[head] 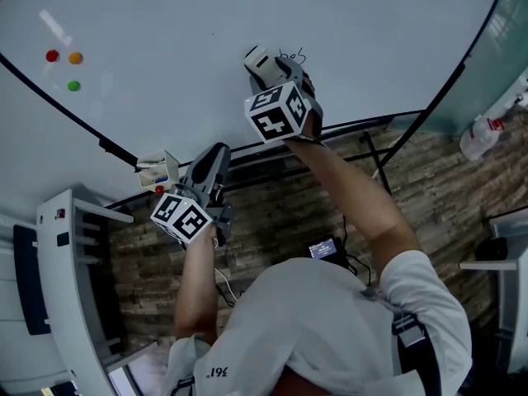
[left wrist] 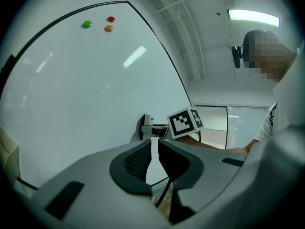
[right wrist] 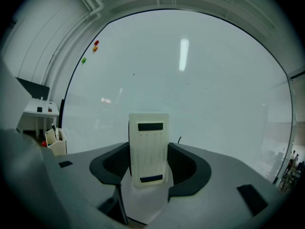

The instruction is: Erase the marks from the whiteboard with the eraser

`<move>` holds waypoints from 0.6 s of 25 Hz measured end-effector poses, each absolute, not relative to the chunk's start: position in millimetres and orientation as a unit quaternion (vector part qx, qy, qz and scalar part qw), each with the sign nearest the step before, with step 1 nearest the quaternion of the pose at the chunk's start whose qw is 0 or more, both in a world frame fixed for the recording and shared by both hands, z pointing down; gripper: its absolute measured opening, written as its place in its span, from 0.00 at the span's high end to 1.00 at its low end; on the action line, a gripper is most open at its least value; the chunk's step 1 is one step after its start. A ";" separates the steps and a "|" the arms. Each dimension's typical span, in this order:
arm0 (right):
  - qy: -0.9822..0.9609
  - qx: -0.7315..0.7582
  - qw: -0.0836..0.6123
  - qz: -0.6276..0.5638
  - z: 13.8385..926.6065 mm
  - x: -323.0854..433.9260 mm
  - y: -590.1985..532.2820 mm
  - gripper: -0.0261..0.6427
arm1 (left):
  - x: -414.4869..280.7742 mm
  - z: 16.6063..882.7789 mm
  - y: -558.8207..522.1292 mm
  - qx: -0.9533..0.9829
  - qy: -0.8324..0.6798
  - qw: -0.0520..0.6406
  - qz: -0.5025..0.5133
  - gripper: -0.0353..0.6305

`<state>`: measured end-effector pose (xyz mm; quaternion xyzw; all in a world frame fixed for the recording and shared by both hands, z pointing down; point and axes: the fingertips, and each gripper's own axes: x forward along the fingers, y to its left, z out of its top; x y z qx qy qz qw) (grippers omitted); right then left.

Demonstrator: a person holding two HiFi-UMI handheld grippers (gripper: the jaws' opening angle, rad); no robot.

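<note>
My right claw (right wrist: pixel 148 162) clamps the eraser (right wrist: pixel 148 142) upright; marks (head: pixel 292 55) seem just right of it. My left claw (left wrist: pixel 153 146) is nearly closed, empty.

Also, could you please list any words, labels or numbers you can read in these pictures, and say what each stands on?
Print on the shirt: upside down, perhaps "361"; unsure.
Red label on the bottle: too small to read.
Pen marks on the whiteboard beside the eraser: a scribble, no legible word.
</note>
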<state>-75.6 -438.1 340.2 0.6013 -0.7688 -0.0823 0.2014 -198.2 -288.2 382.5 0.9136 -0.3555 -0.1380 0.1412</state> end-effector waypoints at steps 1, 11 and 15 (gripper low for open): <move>-0.769 0.601 0.201 -0.083 340.4 -74.5 -438.1 0.57 | -196.4 382.1 -289.2 0.914 -0.354 0.141 -0.138 0.88; -0.760 0.613 0.203 -0.080 339.4 -38.7 -439.6 0.57 | -163.5 377.4 -297.8 0.922 -0.334 0.140 -0.139 0.88; -0.757 0.616 0.204 -0.079 340.1 -24.6 -439.3 0.57 | -152.0 378.5 -299.9 0.925 -0.327 0.137 -0.140 0.88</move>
